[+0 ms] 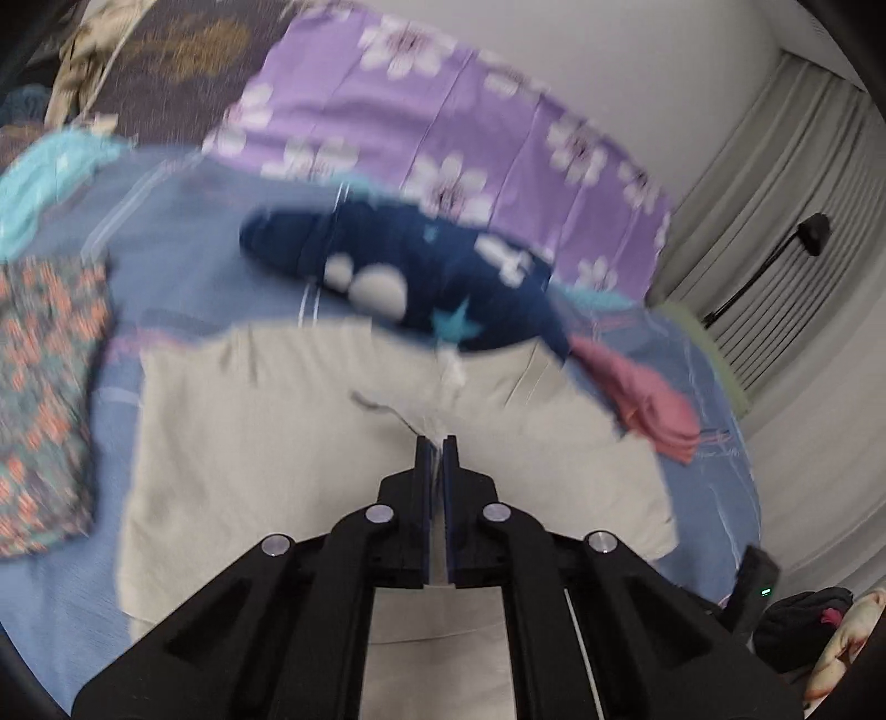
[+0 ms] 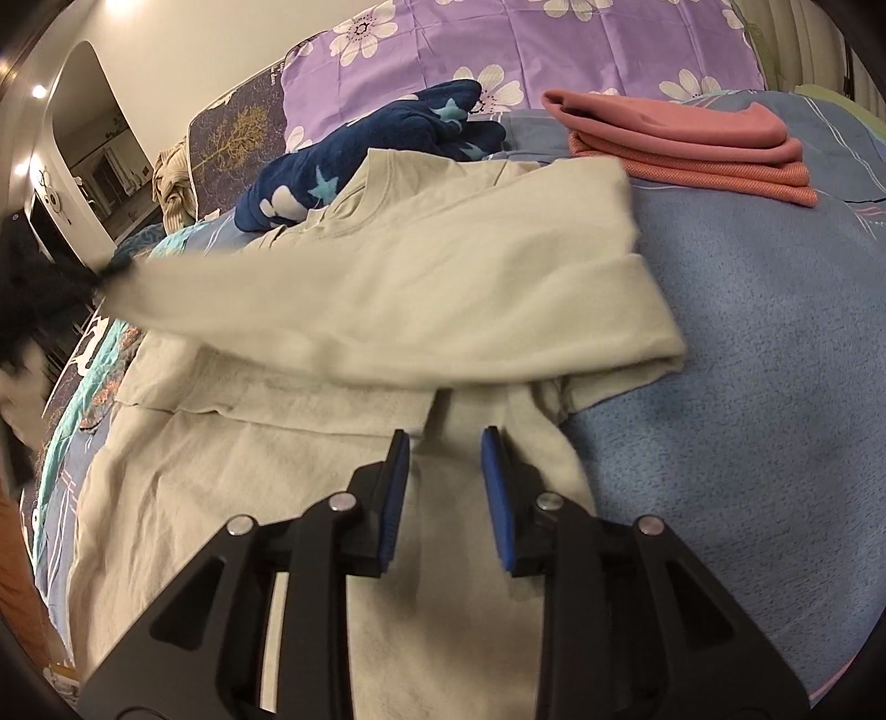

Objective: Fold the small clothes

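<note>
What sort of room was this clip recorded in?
Most likely a bedroom. The clothes lie on a bed with a blue sheet, a purple flowered pillow sits at its head, and pleated curtains hang beside it.

The left gripper [image 1: 437,443] angles downward with fingers pressed together, while the right gripper [image 2: 446,437] fingers stand apart.

text: none legible | labels: none | brands: none | numbers: none | signs: none
</note>
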The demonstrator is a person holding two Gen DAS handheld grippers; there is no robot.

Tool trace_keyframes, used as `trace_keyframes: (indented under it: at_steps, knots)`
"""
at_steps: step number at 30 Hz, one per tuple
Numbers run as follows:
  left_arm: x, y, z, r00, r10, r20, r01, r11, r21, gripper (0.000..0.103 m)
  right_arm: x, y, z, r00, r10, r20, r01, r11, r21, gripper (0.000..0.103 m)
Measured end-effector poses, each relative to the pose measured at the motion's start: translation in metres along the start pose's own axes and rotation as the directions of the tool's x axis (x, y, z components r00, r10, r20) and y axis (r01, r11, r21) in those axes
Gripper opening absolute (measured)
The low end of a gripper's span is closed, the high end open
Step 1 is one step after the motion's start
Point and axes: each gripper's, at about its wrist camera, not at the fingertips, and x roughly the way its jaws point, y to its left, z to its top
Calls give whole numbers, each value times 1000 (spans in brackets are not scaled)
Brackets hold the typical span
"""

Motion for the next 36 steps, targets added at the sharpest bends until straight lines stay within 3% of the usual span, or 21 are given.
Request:
trace_keyframes:
  at_steps: [4,8,13,16,20,22,24,25,27,33,36]
  knots:
    - [-38,-2,13,996,61,63,-65,996,63,3,0,0,0,1000,1,2,-1,1000,-1,28]
    - [-35,24,1,983,181,29,-183,982,49,4,1,-1,0,1000,2,2,-2,1000,1,28]
    - [-20,52,-17,934,358,-5,-358,933,44,5,1,1,-1,1000,0,2,0,1000,-8,31]
    - [-18,56,-23,935,355,0,-355,934,36,19,1,3,-1,1000,2,1,-2,1000,-15,33]
    - [-3,46,-32,958,286,-18,-284,956,67,22,1,5,0,1000,-3,1,3,1000,-24,34]
    - [14,40,-39,962,268,-53,-263,961,84,28,-1,7,0,1000,-13,3,13,999,-33,34]
    - [43,39,-54,951,281,-127,-266,957,119,33,-4,11,0,999,-35,4,35,998,-52,34]
    - [58,42,-65,934,313,-172,-291,946,142,35,-7,13,0,999,-42,6,42,997,-62,34]
    - [62,36,-78,937,339,-87,-317,927,199,39,-17,16,0,999,-30,26,31,997,-71,34]
    - [60,35,-81,932,353,-83,-330,921,209,39,-42,0,14,994,-19,104,21,999,-26,33]
    - [61,33,-82,926,368,-77,-344,912,224,40,-37,-21,34,993,-72,96,67,996,58,21]
